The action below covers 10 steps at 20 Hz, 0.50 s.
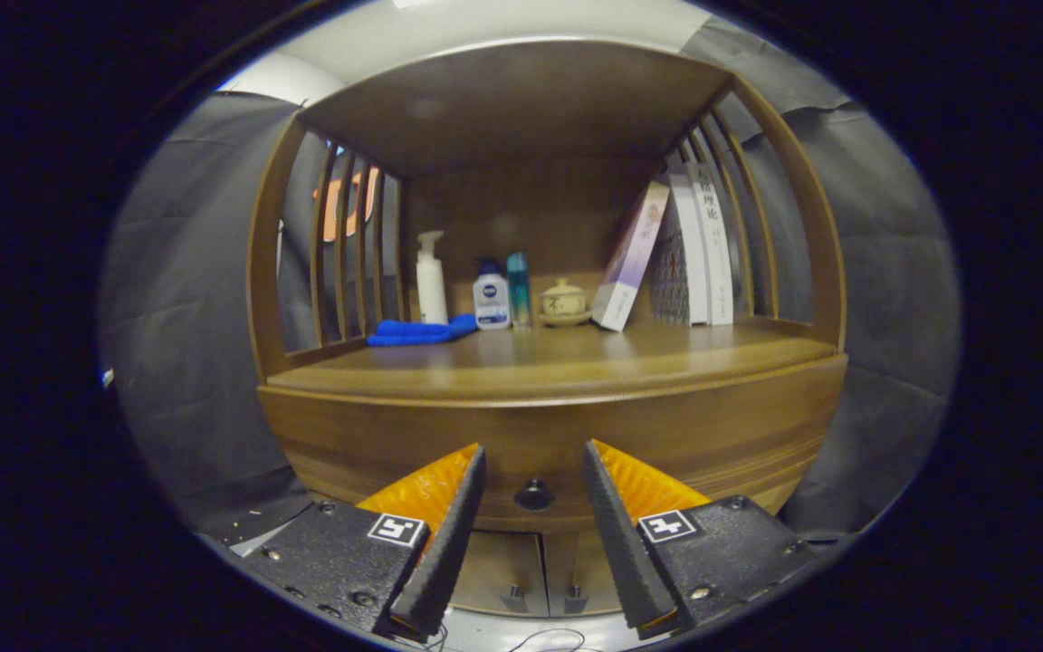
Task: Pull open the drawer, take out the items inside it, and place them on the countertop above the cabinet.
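Gripper view, lower centre of the frame: my gripper [533,457] has its two fingers [449,534] spread wide apart, holding nothing, pointing straight at the front of a wooden cabinet. In the gap between the fingertips, slightly beyond them, sits a small dark round knob [533,494] on the curved drawer front [712,426]. The drawer is shut, its face flush with the cabinet, so whatever lies inside is hidden from me.

That knob is the relation that matters. It lies dead ahead and centred between the fingers, not yet touched by either. I judge the next move to be a short advance straight forward until the fingers flank the knob, then closing on it and pulling back along the same line. The drawer front runs left to right across the frame, so the pull should come squarely toward me.

Below the drawer, at the bottom of the frame, are two lower cabinet doors [494,570] with small handles.

Above the drawer, across the middle of the frame, is the worktop [576,362], where the items must end up. Its front stretch is bare. Toward the back stand a blue cloth [417,331], a white pump bottle [431,281], two smaller bottles [492,299], a small lidded pot [563,299] and leaning books [675,254].
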Tool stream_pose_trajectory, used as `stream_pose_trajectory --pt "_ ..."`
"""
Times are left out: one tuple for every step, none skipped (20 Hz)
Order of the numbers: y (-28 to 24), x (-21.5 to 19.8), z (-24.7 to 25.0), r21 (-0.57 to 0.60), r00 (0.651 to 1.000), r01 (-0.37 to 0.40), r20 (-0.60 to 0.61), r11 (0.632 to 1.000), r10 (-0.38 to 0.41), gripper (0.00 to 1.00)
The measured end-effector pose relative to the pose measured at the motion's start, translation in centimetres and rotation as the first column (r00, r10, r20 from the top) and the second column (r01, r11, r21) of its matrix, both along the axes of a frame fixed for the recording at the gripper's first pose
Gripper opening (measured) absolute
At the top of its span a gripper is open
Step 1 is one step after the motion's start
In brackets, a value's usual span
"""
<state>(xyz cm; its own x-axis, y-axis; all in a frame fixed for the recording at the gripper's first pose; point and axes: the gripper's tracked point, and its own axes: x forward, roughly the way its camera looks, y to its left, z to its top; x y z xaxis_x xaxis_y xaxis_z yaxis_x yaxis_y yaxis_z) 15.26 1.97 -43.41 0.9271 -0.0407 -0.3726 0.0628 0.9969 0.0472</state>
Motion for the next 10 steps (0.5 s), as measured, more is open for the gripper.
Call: stream_pose_trajectory --pt "0.1 0.0 -0.6 0.000 1.000 0.000 -0.014 1.000 0.000 0.71" --pt "0.2 0.2 -1.2 0.003 1.000 -0.005 -0.022 1.000 0.005 0.70" --pt "0.3 0.4 -2.0 -0.001 0.999 -0.004 -0.034 1.000 0.004 0.67" --pt "0.3 0.4 -2.5 0.002 0.999 -0.004 -0.041 1.000 0.004 0.64" --pt "0.3 0.6 -2.9 0.009 0.999 -0.002 -0.049 1.000 0.002 0.61" --pt "0.3 0.7 -3.3 0.020 0.998 0.000 -0.058 1.000 0.001 0.56" --pt "0.5 1.0 -2.9 0.028 0.999 -0.003 -0.038 1.000 0.004 0.53" --pt "0.3 1.1 -3.4 0.010 0.999 0.003 -0.044 1.000 -0.002 0.50" --pt "-0.1 1.0 -3.3 -0.006 0.999 0.015 -0.041 1.000 -0.015 0.48" --pt "-0.1 0.8 -3.3 -0.011 0.999 0.025 -0.039 1.000 -0.026 0.43"
